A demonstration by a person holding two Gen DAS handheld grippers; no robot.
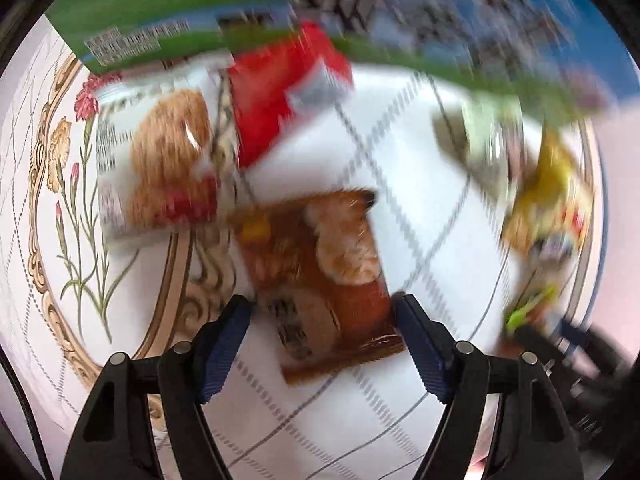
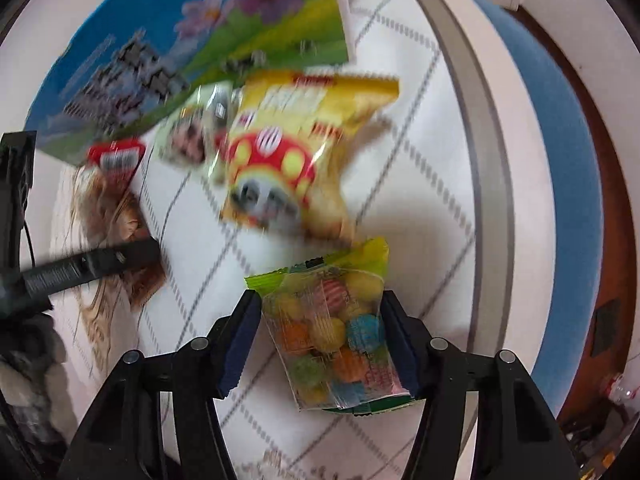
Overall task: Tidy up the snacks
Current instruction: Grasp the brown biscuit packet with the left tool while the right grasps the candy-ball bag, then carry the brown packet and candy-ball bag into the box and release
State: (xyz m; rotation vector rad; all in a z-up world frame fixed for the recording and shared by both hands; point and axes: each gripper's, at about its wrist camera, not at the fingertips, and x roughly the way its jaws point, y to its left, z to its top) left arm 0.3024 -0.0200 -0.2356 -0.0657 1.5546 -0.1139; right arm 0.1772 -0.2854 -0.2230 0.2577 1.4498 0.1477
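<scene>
My left gripper (image 1: 322, 308) points down at a brown snack packet (image 1: 320, 264) lying on the white checked tablecloth (image 1: 420, 140). The packet sits between the blue pads (image 1: 416, 340), which stand close to its two long edges; it is blurred while the fingers are sharp, so it looks ungripped. My right gripper (image 2: 320, 304) is shut on a clear, green-topped bag of coloured candy balls (image 2: 336, 332), which stays sharp against the blurred table. A yellow packet with a red mushroom (image 2: 288, 152) lies just beyond it.
A white packet picturing bread (image 1: 160, 160) and a red packet (image 1: 276, 92) lie left of centre. A large blue and green flowered bag (image 2: 192, 40) lies at the far side. The round table's grey rim (image 2: 488, 200) curves on the right, with a blue seat (image 2: 568, 160) beyond.
</scene>
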